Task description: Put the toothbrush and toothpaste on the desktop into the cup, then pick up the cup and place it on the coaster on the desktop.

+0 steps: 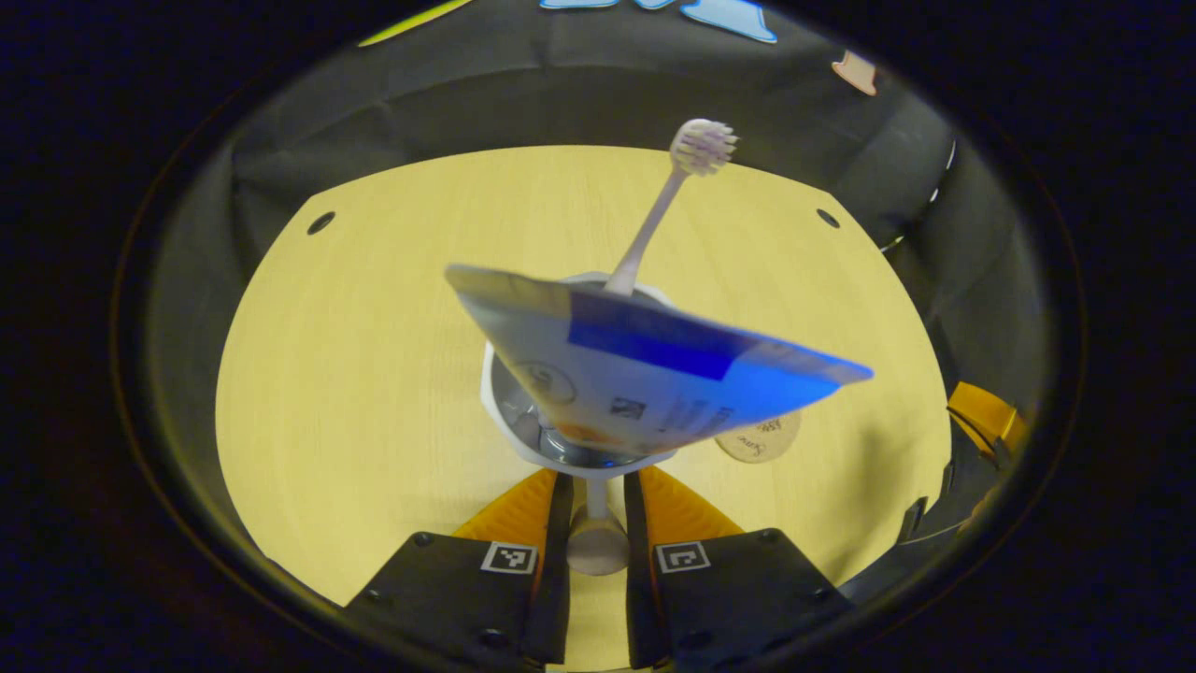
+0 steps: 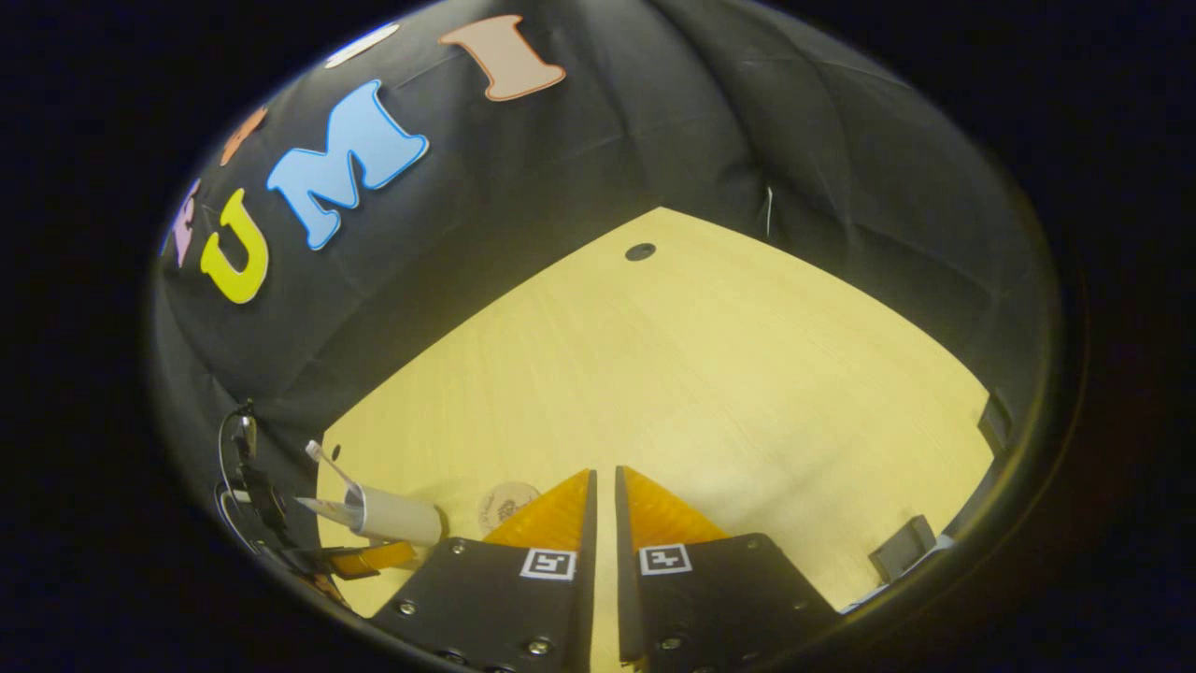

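In the left gripper view, my left gripper [image 1: 598,488] is shut on the handle [image 1: 596,540] of the white cup [image 1: 505,411], seen from above. A blue and white toothpaste tube [image 1: 654,365] and a white toothbrush [image 1: 668,201] stand in the cup, leaning outward. The round beige coaster [image 1: 759,437] lies on the desktop just right of the cup, partly hidden by the tube. In the right gripper view, the cup [image 2: 397,514] and coaster [image 2: 507,505] sit at lower left. My right gripper [image 2: 604,475] hangs over bare desktop, shut with nothing between its fingers.
The light wooden desktop [image 1: 355,374] has small dark holes [image 1: 320,222] near its far corners, and black cloth walls surround it. The other gripper's orange finger [image 1: 981,416] shows at the right edge of the left gripper view. A dark block [image 2: 902,547] sits by the desktop's near right edge.
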The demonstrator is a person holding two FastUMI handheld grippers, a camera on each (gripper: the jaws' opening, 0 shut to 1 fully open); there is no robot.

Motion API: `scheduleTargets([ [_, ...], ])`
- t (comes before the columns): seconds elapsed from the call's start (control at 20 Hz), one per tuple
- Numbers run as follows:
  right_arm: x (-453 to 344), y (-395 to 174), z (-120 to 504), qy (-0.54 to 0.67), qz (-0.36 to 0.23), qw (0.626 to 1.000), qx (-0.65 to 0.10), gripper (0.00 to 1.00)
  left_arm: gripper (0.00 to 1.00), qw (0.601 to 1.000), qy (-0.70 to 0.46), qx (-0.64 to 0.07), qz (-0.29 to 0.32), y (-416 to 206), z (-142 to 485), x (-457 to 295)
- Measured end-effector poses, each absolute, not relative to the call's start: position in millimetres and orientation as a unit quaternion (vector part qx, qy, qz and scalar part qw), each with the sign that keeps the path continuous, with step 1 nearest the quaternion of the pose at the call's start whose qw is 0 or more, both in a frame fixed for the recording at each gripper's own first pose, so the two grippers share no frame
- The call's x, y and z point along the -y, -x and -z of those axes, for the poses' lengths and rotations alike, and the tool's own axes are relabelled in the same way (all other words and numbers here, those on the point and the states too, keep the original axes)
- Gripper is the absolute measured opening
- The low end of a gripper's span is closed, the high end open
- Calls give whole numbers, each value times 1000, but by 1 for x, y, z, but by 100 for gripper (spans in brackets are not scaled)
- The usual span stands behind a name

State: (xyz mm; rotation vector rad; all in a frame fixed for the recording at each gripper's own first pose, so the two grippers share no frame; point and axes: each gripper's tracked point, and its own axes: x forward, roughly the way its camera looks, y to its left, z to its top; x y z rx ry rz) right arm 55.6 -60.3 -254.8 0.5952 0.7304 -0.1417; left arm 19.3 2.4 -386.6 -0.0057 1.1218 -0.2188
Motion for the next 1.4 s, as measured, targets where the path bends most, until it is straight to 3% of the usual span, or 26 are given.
scheduleTargets([
  [0.2, 86, -26, 266, -292, 80, 885, -354, 11, 32, 838, -8, -530, 130, -18, 382, 39],
  [0.65, 117, -23, 269, -298, 93, 882, -354, 11, 32, 829, -33, -534, 161, -14, 391, 109],
  [1.1, 140, -20, 278, -308, 90, 875, -362, 11, 31, 828, -59, -538, 148, 0, 400, 130],
  [1.4, 131, -24, 276, -299, 68, 879, -366, 11, 39, 836, -39, -529, 142, 5, 391, 124],
])
